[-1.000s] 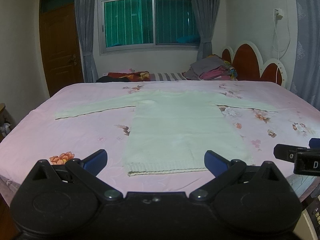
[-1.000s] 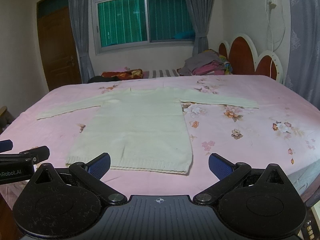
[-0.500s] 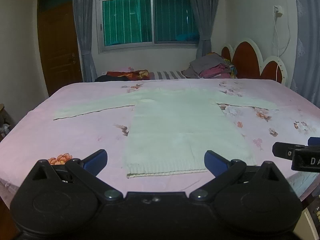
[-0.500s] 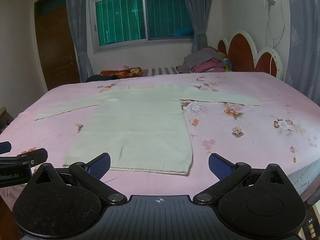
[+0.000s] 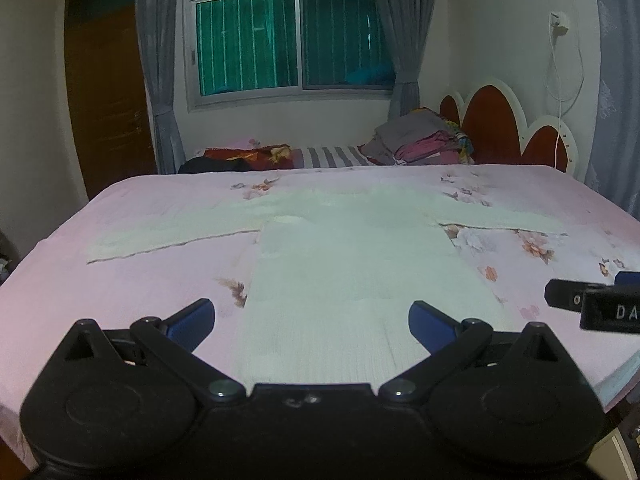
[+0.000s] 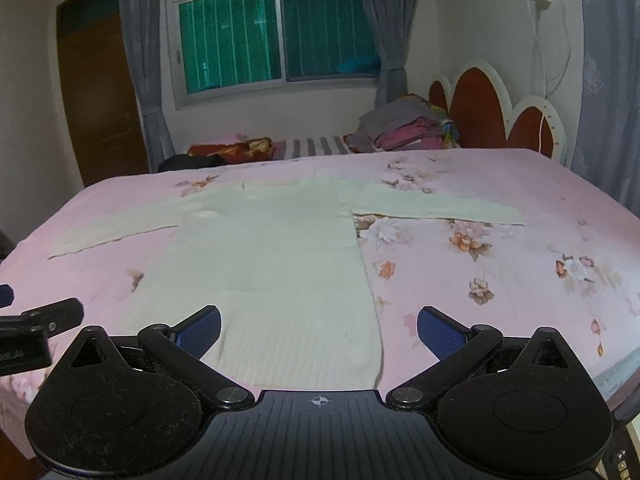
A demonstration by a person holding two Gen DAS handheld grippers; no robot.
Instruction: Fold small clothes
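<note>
A pale cream long-sleeved sweater [image 5: 352, 264] lies flat on the pink flowered bed, sleeves spread out left and right, hem nearest me. It also shows in the right wrist view [image 6: 272, 264]. My left gripper [image 5: 311, 316] is open and empty, just above the hem near the sweater's left half. My right gripper [image 6: 319, 326] is open and empty, above the hem's right corner. Each gripper shows at the edge of the other's view, the right one [image 5: 592, 304] and the left one [image 6: 36, 328].
The pink bedsheet [image 5: 120, 288] covers a wide bed with a red and white headboard [image 5: 500, 132] at the right. A pile of folded clothes [image 5: 420, 140] and a striped cushion [image 5: 332, 156] lie at the far side. A window [image 5: 288, 36], curtains and a brown door [image 5: 108, 92] stand behind.
Both grippers have moved forward and lower toward the sweater's hem, which now sits closer between the fingers. The sweater has not moved.
</note>
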